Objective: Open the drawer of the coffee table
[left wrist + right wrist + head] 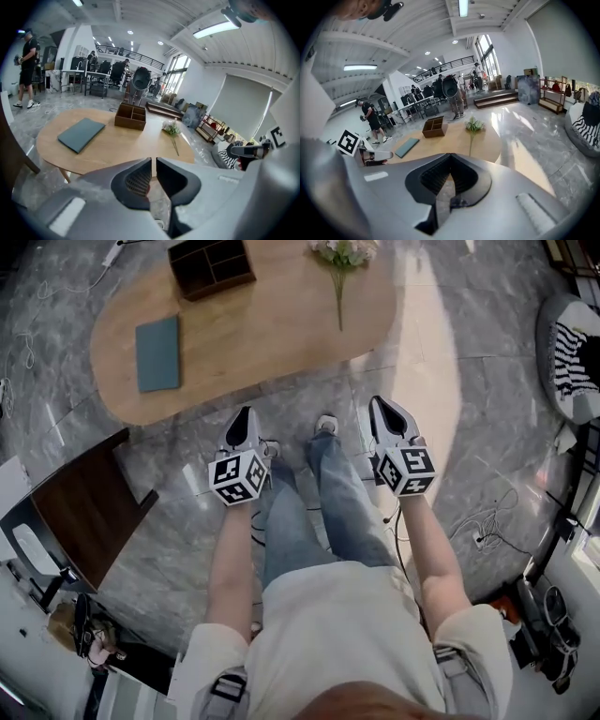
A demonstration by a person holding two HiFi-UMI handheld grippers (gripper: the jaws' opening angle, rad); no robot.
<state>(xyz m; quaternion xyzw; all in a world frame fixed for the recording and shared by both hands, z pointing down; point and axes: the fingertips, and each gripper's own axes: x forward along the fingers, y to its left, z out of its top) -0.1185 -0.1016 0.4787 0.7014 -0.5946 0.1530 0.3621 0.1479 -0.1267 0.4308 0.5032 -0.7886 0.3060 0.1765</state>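
Now | left tool [153,161]: barely ajar, empty | right tool [450,155]: closed, empty | both near coffee table [281,334]

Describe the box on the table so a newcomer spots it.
Find the oval wooden table on the grey floor. Near its far edge, between the teal book and the flower sprig, sits the box. It alone is dark brown, open-topped, divided into compartments.

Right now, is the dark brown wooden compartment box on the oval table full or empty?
Empty: the head view shows only bare bottoms in the dark brown wooden compartment box.
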